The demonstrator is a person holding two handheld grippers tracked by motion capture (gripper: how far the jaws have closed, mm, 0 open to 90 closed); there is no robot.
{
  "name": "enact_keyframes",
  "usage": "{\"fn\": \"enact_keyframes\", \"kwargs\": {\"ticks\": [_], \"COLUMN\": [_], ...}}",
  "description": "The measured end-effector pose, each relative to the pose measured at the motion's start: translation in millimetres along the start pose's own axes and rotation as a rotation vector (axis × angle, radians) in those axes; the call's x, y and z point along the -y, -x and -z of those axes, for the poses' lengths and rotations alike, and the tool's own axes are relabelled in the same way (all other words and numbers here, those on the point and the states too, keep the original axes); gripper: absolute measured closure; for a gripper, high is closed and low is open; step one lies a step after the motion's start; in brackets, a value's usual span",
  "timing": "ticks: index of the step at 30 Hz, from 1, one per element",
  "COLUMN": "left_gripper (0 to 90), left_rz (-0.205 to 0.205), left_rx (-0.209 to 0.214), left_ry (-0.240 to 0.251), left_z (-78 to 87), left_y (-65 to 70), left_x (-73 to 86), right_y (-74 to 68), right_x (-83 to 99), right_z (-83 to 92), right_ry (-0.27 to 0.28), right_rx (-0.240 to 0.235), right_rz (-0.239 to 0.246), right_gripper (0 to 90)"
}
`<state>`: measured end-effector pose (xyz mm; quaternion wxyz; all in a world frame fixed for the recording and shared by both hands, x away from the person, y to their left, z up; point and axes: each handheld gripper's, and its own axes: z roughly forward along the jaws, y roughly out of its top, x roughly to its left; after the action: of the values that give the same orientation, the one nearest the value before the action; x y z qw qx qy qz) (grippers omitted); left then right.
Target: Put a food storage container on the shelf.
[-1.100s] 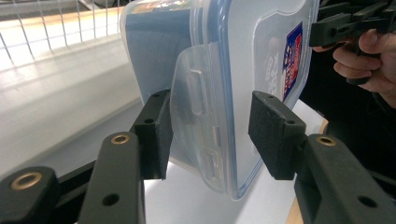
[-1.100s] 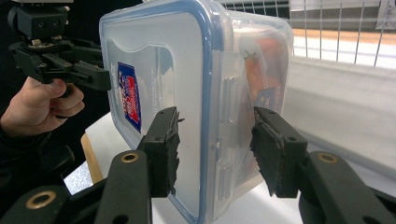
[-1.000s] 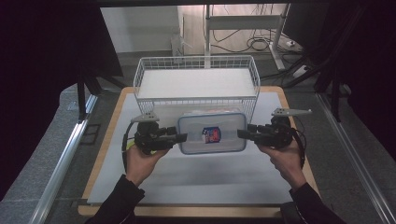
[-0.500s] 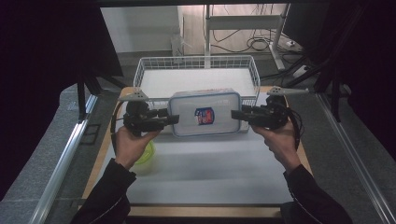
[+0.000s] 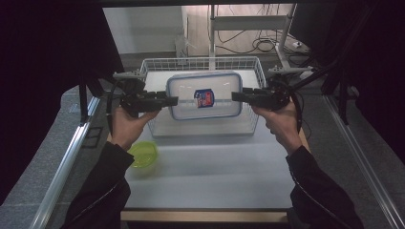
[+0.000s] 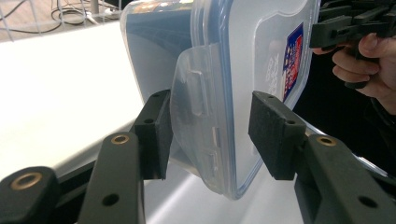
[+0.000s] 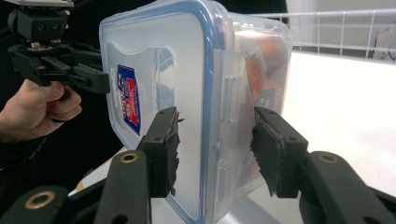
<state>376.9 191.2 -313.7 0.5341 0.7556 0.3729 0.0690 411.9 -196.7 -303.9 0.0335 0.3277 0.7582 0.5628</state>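
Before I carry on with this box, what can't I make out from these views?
- Contents of the plastic box: high view, frosted lid hides them; right gripper view, blurred through the wall.
- Label: print too small to read.
- Wire basket floor: high view, partly hidden by the box.
- Green bowl: partly hidden by the left sleeve.

Right gripper point(image 7: 215, 149) black jaws clamp end of clear plastic blue-rimmed container point(image 7: 187, 93); left gripper point(image 7: 100, 79) grips far end; white wire basket point(image 7: 345, 28) behind.
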Motion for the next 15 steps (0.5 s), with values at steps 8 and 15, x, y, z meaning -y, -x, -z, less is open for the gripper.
{"fn": "enact_keyframes", "kwargs": {"ticks": [8, 15], "left_gripper": [50.1, 49.9], "left_rz": [0.013, 0.004], "left_rx": [-0.003, -0.014], "left_ry": [-0.006, -0.009], "left_z": [-8.3, -10.4], "left_y": [-17.5, -28.7], "left_x": [-26.0, -39.1], "right_y": [19.1, 30.4], "right_x": [-21.4, -29.6], "right_z": [-10.1, -19.3], "right_ry": [0.013, 0.023], "right_rx": [0.002, -0.006], "right_rz": [-0.021, -0.039], "right_gripper": [52.5, 52.5]}}
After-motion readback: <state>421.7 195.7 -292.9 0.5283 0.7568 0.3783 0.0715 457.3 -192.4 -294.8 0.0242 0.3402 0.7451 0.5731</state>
